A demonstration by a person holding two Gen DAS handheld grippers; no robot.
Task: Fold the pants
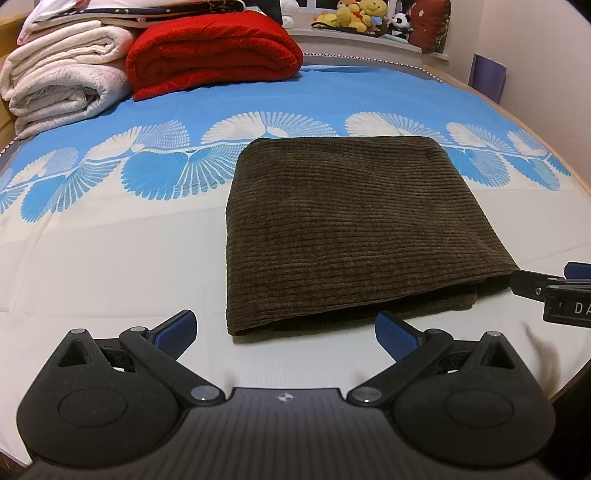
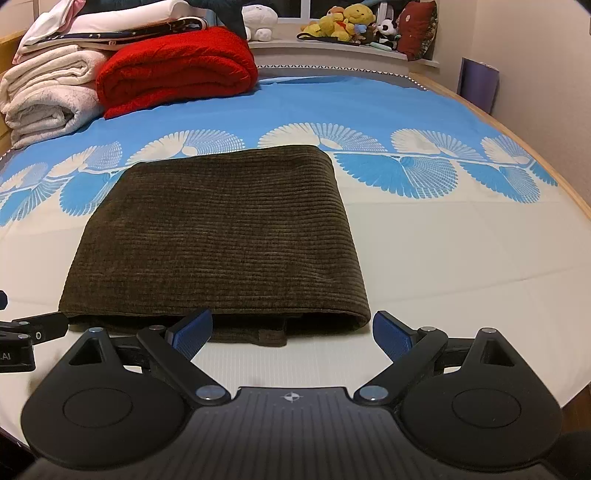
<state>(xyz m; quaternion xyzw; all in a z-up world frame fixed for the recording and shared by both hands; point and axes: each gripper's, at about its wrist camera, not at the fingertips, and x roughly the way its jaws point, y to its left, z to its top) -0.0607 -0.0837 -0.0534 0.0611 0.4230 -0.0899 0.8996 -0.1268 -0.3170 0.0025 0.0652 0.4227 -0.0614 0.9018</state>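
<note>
**Two open grippers before a folded pair of pants**

Two views, one from each wrist, show the same bed [image 1: 110,266]. At far left, a stack of cream blankets [image 1: 59,77] rests on the blue, fan-patterned part of the sheet, with a folded red blanket [image 1: 210,51] just beside it to the right. Behind these, a ledge carries a group of plush toys [image 1: 362,16].

The left gripper [image 1: 286,330] hovers over the pale part of the sheet, its blue-padded fingers [image 1: 177,330] spread wide and empty. The near-left corner of the pants lies just ahead, between the fingertips.

The pants [image 1: 354,229], dark brown corduroy, lie folded into a compact rectangle near the middle of the bed, ribs running crosswise, with a lower layer showing at the near edge.

The right gripper [image 2: 291,332] is likewise spread wide and holds nothing; its left finger [image 2: 192,332] sits just at the near edge of the pants, though contact cannot be judged. Each gripper appears at the margin of the other's view.
</note>
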